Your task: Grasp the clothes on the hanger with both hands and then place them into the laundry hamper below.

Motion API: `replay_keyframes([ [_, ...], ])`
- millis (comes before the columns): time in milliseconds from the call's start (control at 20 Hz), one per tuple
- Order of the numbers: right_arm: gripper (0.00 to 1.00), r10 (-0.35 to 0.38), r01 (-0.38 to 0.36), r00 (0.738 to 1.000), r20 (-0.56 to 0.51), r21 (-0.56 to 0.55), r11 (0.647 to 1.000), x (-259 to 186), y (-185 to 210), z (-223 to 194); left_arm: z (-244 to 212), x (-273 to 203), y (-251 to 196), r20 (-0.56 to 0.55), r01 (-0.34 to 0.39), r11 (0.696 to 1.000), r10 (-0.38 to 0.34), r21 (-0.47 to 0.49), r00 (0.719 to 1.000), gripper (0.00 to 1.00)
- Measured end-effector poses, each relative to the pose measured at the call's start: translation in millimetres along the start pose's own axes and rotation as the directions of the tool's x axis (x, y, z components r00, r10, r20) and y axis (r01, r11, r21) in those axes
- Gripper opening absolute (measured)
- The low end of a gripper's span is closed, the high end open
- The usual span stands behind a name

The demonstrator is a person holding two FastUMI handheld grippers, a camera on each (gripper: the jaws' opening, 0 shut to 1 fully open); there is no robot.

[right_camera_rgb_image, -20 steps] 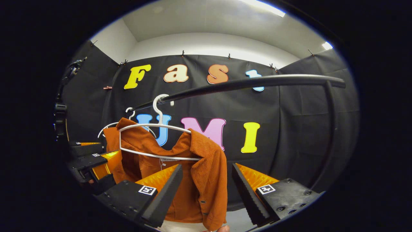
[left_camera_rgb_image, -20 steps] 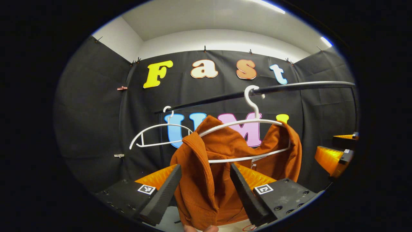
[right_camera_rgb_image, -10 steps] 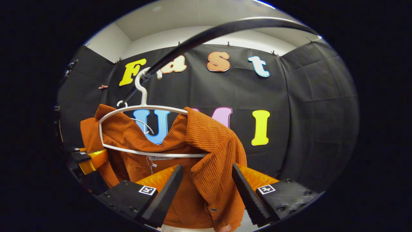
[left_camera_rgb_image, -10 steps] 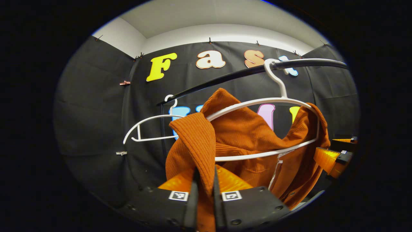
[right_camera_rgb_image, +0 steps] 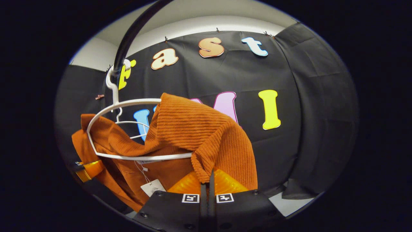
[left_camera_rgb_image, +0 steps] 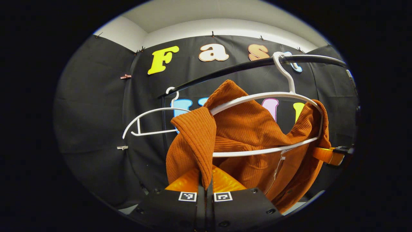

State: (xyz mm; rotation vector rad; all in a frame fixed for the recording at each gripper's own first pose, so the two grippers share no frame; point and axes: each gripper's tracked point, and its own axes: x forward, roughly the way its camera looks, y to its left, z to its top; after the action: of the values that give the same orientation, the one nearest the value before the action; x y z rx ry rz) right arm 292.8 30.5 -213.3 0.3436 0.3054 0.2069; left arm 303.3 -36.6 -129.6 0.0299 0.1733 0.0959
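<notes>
An orange ribbed jacket [left_camera_rgb_image: 248, 129] hangs on a white hanger [left_camera_rgb_image: 283, 96] hooked over a black rail [left_camera_rgb_image: 231, 69]. In the left gripper view my left gripper [left_camera_rgb_image: 206, 188] is shut on the jacket's near shoulder edge, its jaws pressed together on the cloth. The right gripper [left_camera_rgb_image: 331, 154] shows at the far side of the jacket. In the right gripper view my right gripper [right_camera_rgb_image: 208, 187] is shut on the other shoulder of the jacket [right_camera_rgb_image: 199, 129], under the white hanger [right_camera_rgb_image: 112, 109]. A paper tag [right_camera_rgb_image: 153, 187] dangles inside the jacket. The left gripper [right_camera_rgb_image: 87, 169] shows at the lower left.
A second white hanger [left_camera_rgb_image: 148, 119], bare, hangs farther along the rail. Black cloth walls close the booth on all sides. A strip of pale floor [right_camera_rgb_image: 289, 203] shows under the wall cloth at the lower right.
Both grippers moved in and closed on the jacket's shoulders: the left one shut first, the right one within the last half second. The jacket now looms larger and nearer.
</notes>
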Motion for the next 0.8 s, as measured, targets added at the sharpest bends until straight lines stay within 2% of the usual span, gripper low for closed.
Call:
replay_keyframes([
  [150,0.04,0.064,-0.056,0.995,-0.073,0.106,0.993,-2.7,1.4,2.7,-2.7,-1.3,-1.9,-0.041,0.029,1.0,-0.029,-0.009,0.999,0.06],
  [250,0.04,0.116,-0.09,0.986,-0.123,0.198,0.976,-8.2,3.1,8.6,-1.3,-2.2,-0.5,-0.076,0.048,0.998,-0.05,-0.031,0.996,0.05],
  [350,0.04,0.161,-0.124,0.977,-0.142,0.237,0.963,-15.4,5.3,19.9,1.8,-6.1,-5.4,-0.106,0.085,0.994,-0.092,-0.071,0.99,0.05],
  [450,0.04,0.182,-0.15,0.975,-0.13,0.222,0.963,-21.5,6.4,40.0,9.3,-10.9,-4.7,-0.121,0.105,0.99,-0.117,-0.099,0.986,0.05],
  [600,0.04,0.152,-0.144,0.988,-0.038,0.168,0.975,-19.7,-5.7,84.6,24.7,-12.8,-1.5,-0.128,0.111,0.988,-0.125,-0.107,0.984,0.05],
  [700,0.04,0.15,-0.149,0.989,-0.007,0.095,0.984,-18.0,-9.3,97.0,33.6,-12.2,3.8,-0.13,0.103,0.988,-0.117,-0.113,0.984,0.05],
  [800,0.04,0.091,-0.092,0.995,0.029,0.03,0.995,-14.2,-31.5,110.8,39.8,-10.4,10.4,-0.132,0.089,0.991,-0.102,-0.102,0.986,0.05],
])
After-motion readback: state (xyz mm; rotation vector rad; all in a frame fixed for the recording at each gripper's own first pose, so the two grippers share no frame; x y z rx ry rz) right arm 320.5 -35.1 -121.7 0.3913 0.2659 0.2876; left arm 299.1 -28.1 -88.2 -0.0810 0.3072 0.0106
